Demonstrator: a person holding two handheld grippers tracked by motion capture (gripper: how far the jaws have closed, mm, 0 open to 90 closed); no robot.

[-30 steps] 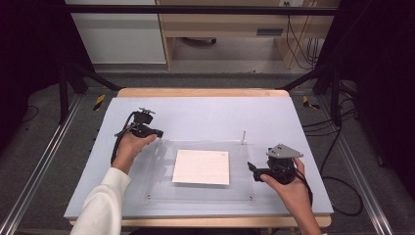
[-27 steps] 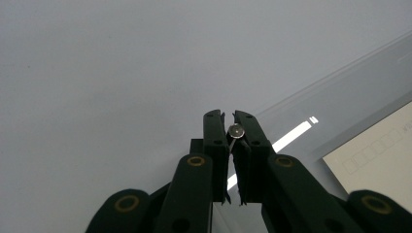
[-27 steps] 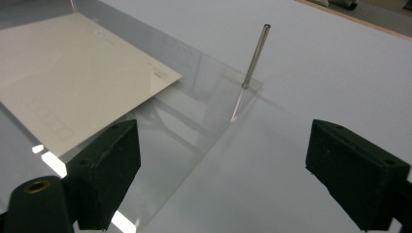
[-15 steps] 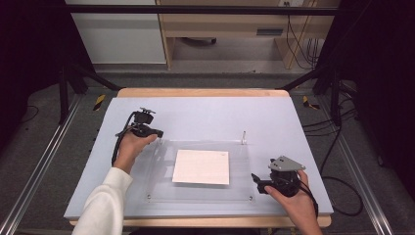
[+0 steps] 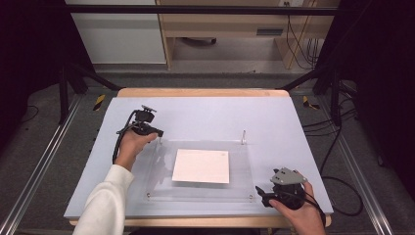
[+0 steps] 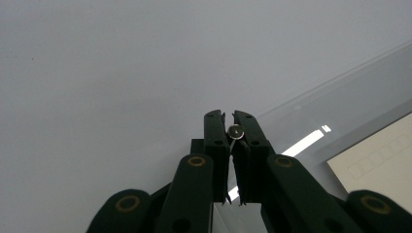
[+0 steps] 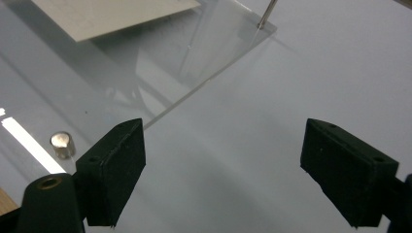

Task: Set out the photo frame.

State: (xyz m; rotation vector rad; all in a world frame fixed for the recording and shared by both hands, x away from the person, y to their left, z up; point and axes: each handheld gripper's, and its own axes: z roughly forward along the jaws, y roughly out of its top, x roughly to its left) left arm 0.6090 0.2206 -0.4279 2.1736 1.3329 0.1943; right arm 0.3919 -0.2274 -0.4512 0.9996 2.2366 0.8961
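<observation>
Your left hand-held gripper [image 5: 155,133] sits at the far left corner of the clear acrylic plate [image 5: 161,171], its jaws clamped on a small metal pin [image 6: 236,130] there. Your right hand-held gripper [image 5: 262,197] rests by the plate's near right corner, jaws spread wide with nothing between them, a short metal stud [image 7: 62,144] just beside. A white sheet [image 5: 201,166] lies mid-plate on the worktop [image 5: 274,117].

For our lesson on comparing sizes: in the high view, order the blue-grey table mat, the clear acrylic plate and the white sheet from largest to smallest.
1. Blue-grey table mat
2. Clear acrylic plate
3. White sheet

Each lies on the one before, so nearness hardly matters.
</observation>
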